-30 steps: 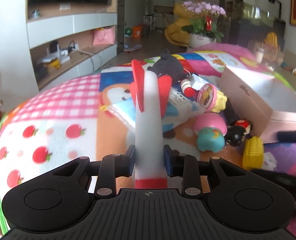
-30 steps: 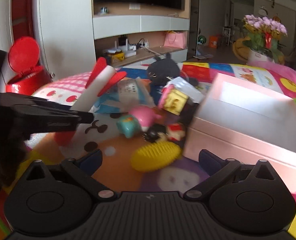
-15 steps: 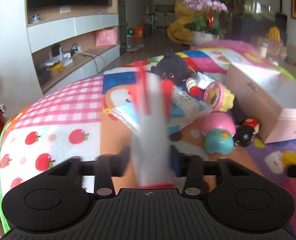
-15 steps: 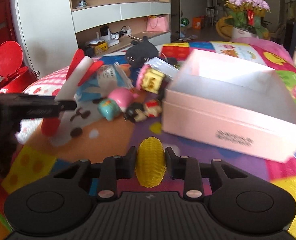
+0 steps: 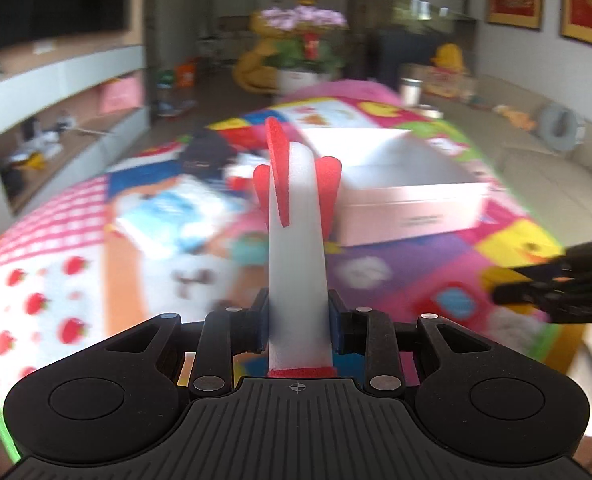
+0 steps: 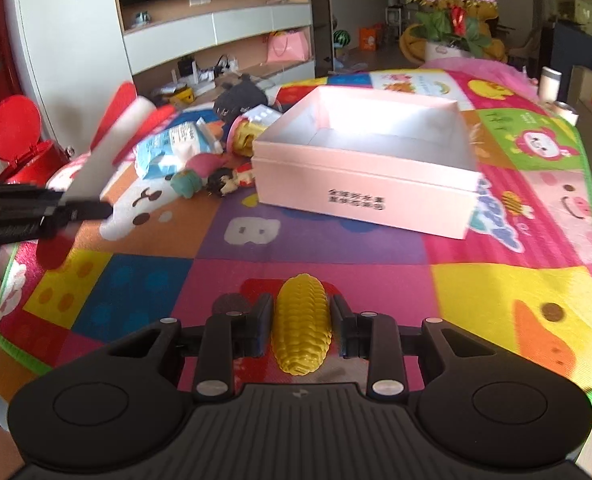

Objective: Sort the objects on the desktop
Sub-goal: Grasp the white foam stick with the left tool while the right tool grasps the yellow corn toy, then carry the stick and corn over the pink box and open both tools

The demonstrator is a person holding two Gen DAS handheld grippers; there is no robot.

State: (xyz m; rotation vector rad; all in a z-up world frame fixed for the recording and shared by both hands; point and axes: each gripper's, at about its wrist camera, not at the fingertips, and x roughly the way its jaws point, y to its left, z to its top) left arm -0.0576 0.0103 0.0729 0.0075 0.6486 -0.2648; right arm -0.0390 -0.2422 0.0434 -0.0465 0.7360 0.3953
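The left tongs (image 5: 298, 320) pinch the white foam rocket (image 5: 298, 248) low on its body, its red fins pointing ahead. It looks light and soft, so a gentle hold on the thick body, not the thin fins, seems best. The right tongs (image 6: 302, 326) pinch the yellow corn (image 6: 302, 322) across its middle; it looks stiff and ribbed. The open pink box (image 6: 370, 160) stands ahead of both, with the toy pile (image 6: 199, 156) to its left.
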